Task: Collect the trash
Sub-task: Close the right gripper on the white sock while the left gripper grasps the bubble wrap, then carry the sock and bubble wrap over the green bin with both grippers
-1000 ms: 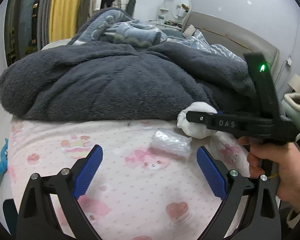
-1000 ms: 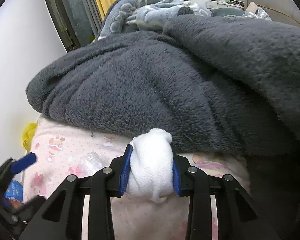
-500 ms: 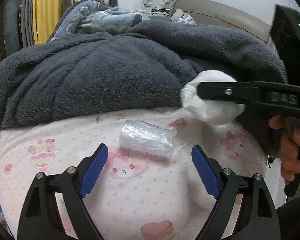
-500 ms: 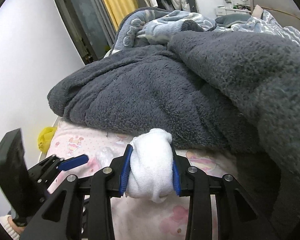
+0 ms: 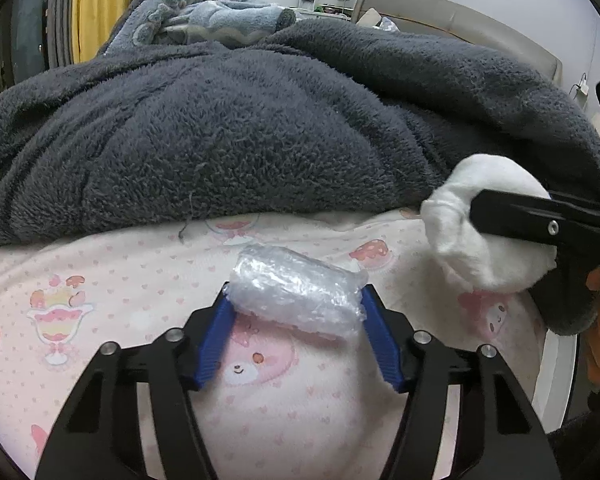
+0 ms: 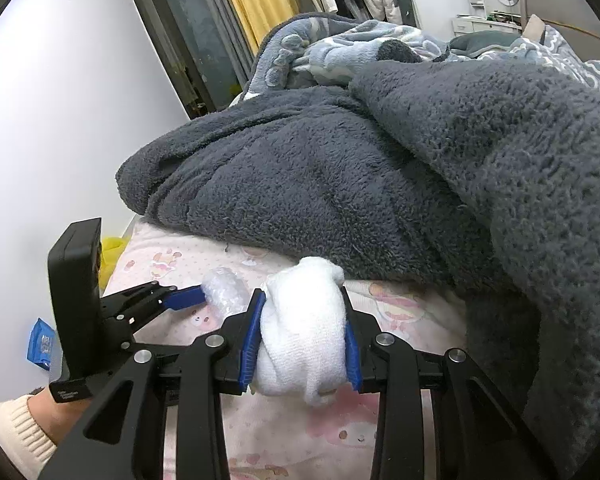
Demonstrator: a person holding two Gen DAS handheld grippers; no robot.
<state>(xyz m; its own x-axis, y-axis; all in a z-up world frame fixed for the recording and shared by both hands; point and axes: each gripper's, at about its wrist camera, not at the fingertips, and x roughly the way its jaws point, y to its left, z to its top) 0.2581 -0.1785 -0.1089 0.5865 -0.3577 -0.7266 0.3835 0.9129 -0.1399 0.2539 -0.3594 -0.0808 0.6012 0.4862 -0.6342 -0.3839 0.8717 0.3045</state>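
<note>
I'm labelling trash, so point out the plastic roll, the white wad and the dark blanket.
clear plastic roll (image 5: 296, 288), left wrist view, middle of its crinkled top.
white cloth wad (image 6: 304, 320), right wrist view, its front face.
dark grey blanket (image 5: 228, 136), left wrist view, fuzzy middle.

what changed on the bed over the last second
The left gripper came forward and down over the clear plastic wad, and its jaws are closing with the wad now between them. The right gripper stayed clamped on the white cloth bundle. The dark fleece blanket and pink sheet lie as before.
</note>
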